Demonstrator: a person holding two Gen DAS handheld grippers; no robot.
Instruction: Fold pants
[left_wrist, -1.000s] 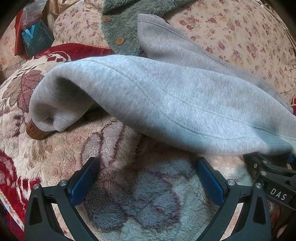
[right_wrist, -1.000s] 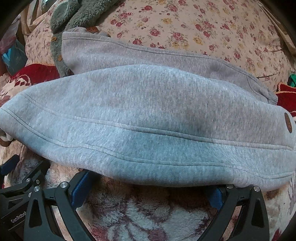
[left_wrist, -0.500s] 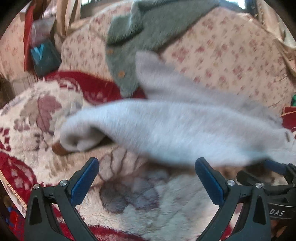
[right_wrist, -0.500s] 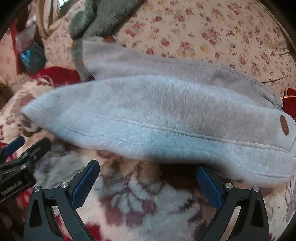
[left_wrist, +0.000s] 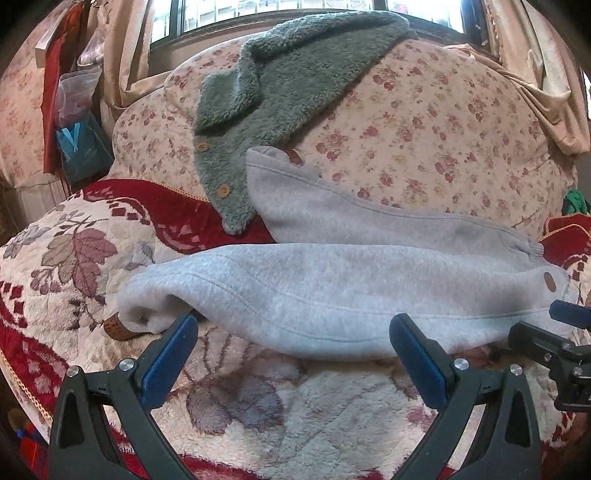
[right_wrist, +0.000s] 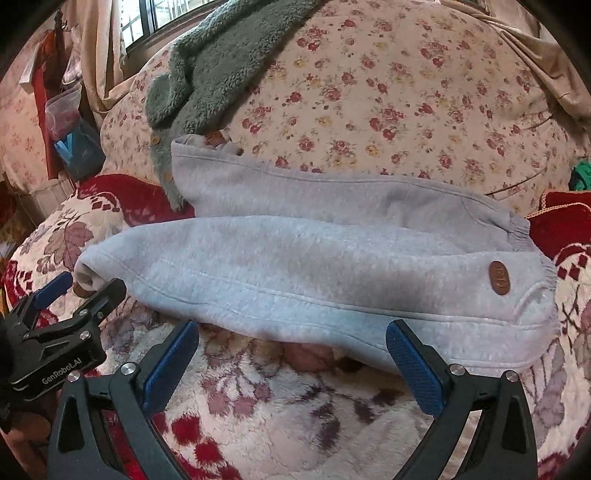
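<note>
- Pants: light grey fleece, lying lengthwise across a plush blanket patterned with red and mauve flowers and leaves; one leg lies in front of the other, the far leg's cuff end resting against a floral cushion.
- A brown oval patch sits near the waistband, at the right end of the near leg.
- The near leg's cuff at the left end is curled under, with a brown ribbed bit showing beneath it.
- Left tool: spread wide, blue pads bare, nothing between them; it sits just in front of the near edge of the pants, by the cuff end.
- Right tool: also spread wide and holding nothing, just in front of the near edge toward the waistband end.
- A green fleecy cardigan with wooden buttons is draped over the cushion, its lower tip beside the far leg.
- A window and beige curtains stand behind.
</note>
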